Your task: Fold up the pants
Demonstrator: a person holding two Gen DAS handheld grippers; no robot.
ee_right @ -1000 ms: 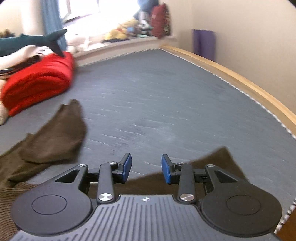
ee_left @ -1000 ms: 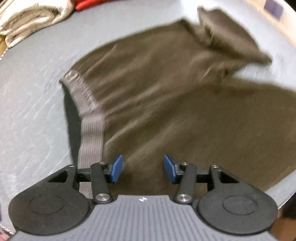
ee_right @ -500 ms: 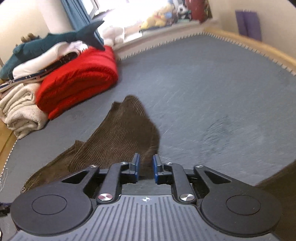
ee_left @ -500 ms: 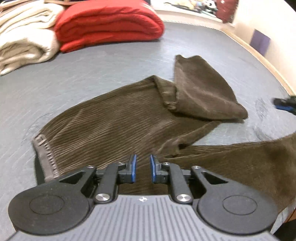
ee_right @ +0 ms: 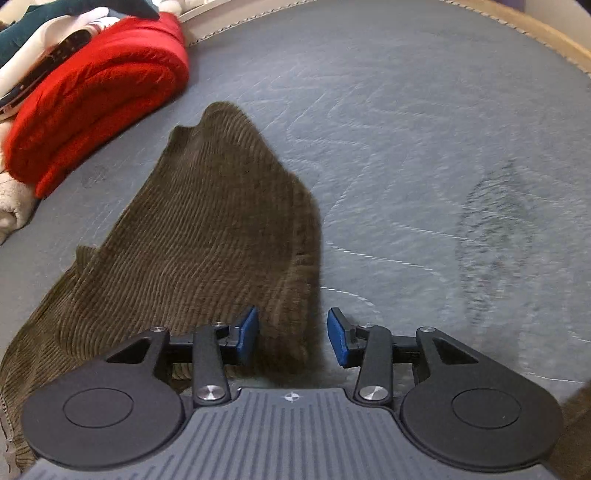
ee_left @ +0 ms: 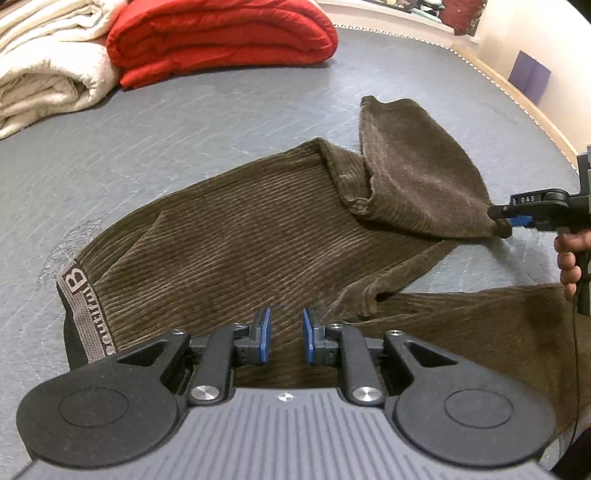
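Brown corduroy pants (ee_left: pixel 258 236) lie spread on a grey mat, grey waistband (ee_left: pixel 79 295) at the left, one leg folded back on itself (ee_left: pixel 417 173), the other leg (ee_left: pixel 480 325) running right. My left gripper (ee_left: pixel 284 334) hovers over the crotch area, jaws narrowly apart with nothing between them. My right gripper (ee_right: pixel 291 338) is open, its pads on either side of the folded leg's hem edge (ee_right: pixel 295 295). It also shows in the left wrist view (ee_left: pixel 517 220) at the folded leg's corner.
A red folded blanket (ee_left: pixel 221 33) and cream towels (ee_left: pixel 44 66) lie at the mat's far left. A wooden edge (ee_right: pixel 546 33) borders the mat at the far right. The grey mat (ee_right: pixel 424 129) stretches right of the pants.
My right gripper has opened wide and moved down onto the folded leg's hem. My left gripper has stayed over the crotch, its jaws a little wider than half a second ago.
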